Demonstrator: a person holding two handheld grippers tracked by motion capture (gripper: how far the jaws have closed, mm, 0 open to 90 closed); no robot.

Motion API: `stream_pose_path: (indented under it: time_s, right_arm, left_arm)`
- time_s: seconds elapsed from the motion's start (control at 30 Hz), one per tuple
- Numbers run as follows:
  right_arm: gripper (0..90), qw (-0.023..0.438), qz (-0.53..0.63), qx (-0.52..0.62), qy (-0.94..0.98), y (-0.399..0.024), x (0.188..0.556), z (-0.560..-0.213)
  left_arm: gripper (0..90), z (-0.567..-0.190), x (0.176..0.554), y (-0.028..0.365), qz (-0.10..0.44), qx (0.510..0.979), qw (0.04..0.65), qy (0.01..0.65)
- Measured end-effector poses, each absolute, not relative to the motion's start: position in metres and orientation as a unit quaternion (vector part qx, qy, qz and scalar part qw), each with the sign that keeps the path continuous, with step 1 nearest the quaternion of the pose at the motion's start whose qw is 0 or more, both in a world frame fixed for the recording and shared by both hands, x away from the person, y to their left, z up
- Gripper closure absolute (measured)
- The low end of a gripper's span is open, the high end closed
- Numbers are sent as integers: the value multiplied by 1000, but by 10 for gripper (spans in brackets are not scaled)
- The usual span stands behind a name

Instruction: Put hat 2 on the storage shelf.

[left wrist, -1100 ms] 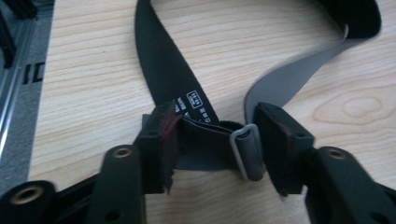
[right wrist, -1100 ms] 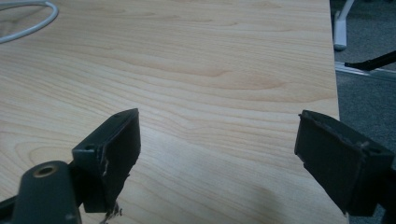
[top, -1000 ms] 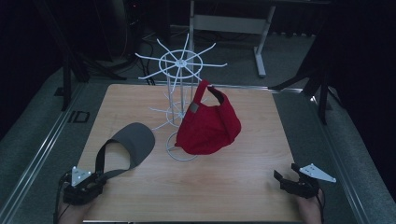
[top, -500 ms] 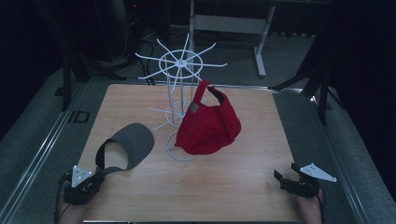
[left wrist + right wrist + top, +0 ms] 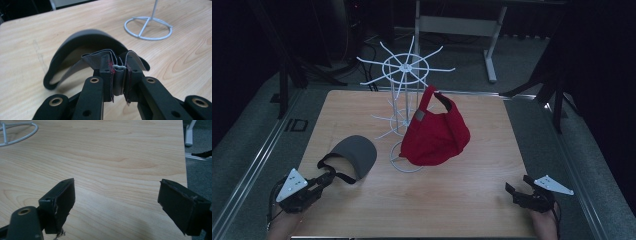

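Now the left claw (image 5: 119, 75) has just closed on the folded strap (image 5: 110, 58) of the grey visor (image 5: 354, 156), which lies at the front left of the desk (image 5: 472, 210), near the white rack (image 5: 406, 95) with the red cap (image 5: 434, 137). Its pads press the strap. At the front right, the right claw (image 5: 120, 202) stands wide open and holds nothing.

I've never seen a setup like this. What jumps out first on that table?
The red cap hanging on the white wire rack at the table's middle catches the eye first. Next, near the left front corner, the left gripper is shut on the strap of a grey visor. The right gripper waits open over bare wood at the right front.
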State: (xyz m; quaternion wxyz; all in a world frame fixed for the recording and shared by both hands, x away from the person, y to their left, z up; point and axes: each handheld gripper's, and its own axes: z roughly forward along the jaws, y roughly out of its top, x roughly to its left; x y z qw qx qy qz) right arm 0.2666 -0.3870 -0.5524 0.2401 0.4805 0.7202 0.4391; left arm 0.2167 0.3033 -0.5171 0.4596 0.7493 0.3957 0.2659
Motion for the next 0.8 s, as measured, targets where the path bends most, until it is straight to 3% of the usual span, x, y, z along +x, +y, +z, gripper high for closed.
stream_pose_path:
  time_s: [0.8]
  right_arm:
    - [142,242,444,486,713,-387,264,-553]
  left_arm:
    - [803,-438,234,290,289,737,507,342]
